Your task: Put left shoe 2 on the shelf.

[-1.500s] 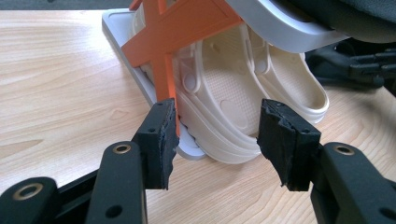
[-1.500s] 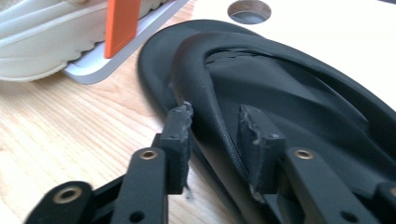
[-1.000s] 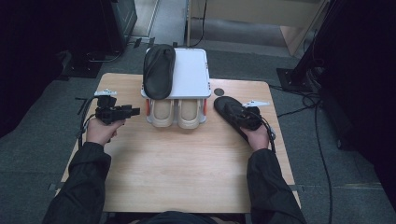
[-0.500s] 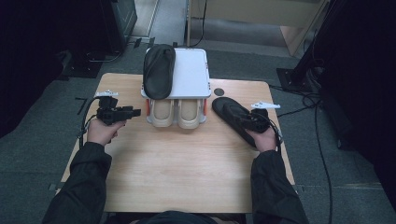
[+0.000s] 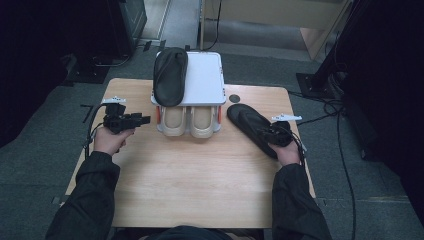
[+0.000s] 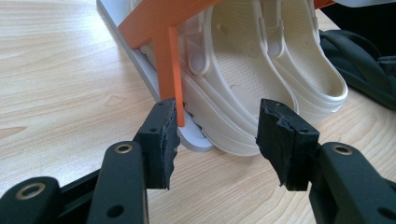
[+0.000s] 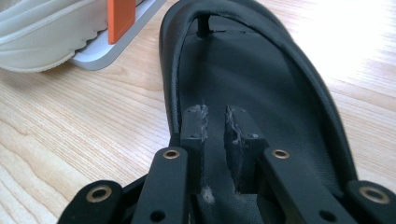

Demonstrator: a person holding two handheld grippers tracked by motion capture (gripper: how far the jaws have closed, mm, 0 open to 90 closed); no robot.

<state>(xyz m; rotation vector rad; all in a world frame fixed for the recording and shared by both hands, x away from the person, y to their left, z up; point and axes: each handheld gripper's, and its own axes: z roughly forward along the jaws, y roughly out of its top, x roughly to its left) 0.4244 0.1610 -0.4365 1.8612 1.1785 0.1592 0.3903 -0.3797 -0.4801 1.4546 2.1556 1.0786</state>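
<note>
A black flip-flop (image 5: 247, 122) lies on the wooden table (image 5: 200, 185), right of a small shoe rack (image 5: 205, 82). My right gripper (image 5: 274, 135) hovers over its heel end. In the right gripper view the jaws (image 7: 215, 114) have just been closing and stand open by a narrow gap above the footbed (image 7: 261, 79), with nothing seen between them. A second black flip-flop (image 5: 170, 75) rests on the rack's white top shelf. A pair of cream clogs (image 5: 190, 120) fills the lower shelf. My left gripper (image 5: 145, 119) is open and empty left of the rack, its jaws (image 6: 217, 121) pointing at the clogs (image 6: 243, 70).
The rack has orange posts (image 6: 168, 60) and a pale base plate (image 7: 112, 51) close to the flip-flop's toe. A small dark disc (image 5: 234, 98) lies behind the flip-flop. Cables (image 5: 345, 150) trail on the floor at the right. Bare tabletop stretches in front of the rack.
My right hand has drawn back to the right along the flip-flop, toward its heel. The flip-flop has stayed where it was. The left hand and its gripper have not moved.
</note>
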